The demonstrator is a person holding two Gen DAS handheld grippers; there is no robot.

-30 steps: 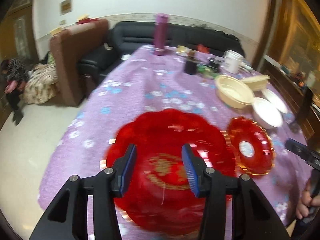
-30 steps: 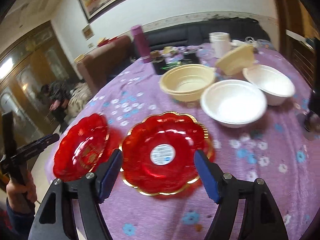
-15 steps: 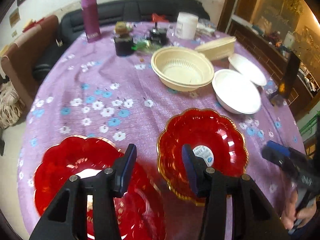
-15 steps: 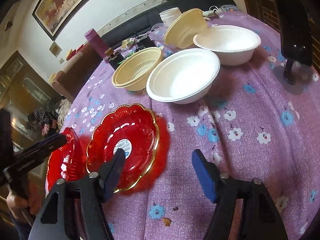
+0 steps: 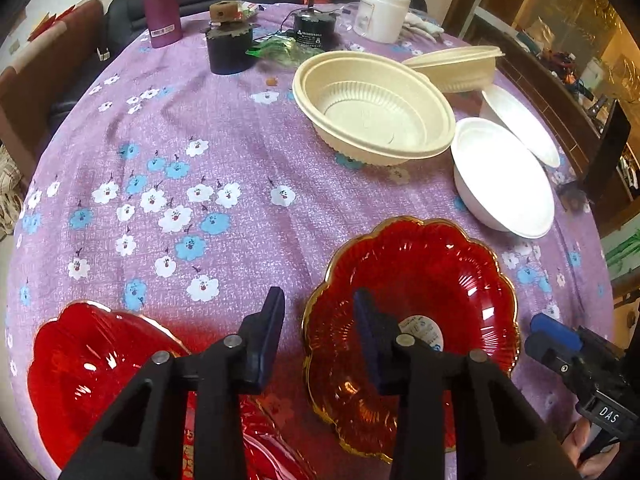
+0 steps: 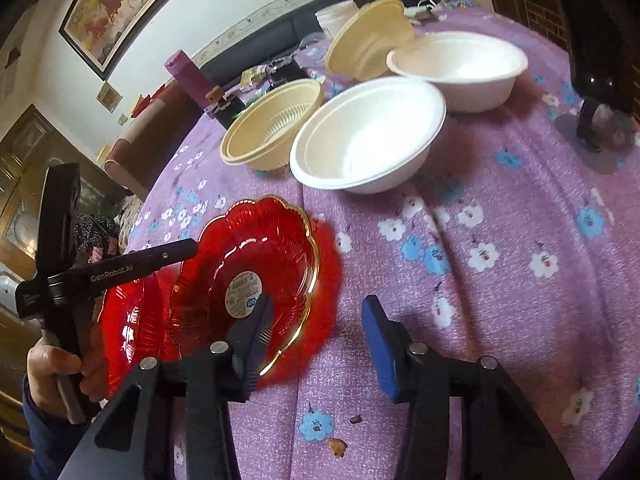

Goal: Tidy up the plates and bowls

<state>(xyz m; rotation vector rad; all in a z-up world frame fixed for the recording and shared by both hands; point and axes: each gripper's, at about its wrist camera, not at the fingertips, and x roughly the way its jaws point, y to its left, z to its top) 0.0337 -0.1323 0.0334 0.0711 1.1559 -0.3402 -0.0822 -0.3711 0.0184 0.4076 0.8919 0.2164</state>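
- Left gripper, jaws just been closing, straddles near rim of gold-edged red plate without pressing it. Two scalloped glossy red plates; larger red plate cut off at bottom left. Two ribbed cream bowls, two smooth white bowls on purple floral tablecloth.
- Right gripper, jaws just been closing, stands over same plate's right rim, not clamped. Second red plate mostly hidden behind left gripper.

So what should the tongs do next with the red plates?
Probably ease the right tongs forward and close on the near rim of the gold-edged red glass plate with the sticker. Their jaws have just been closing, straddle that rim, and are not yet pinching it. The left tongs hover between it and the other red plate, holding nothing.
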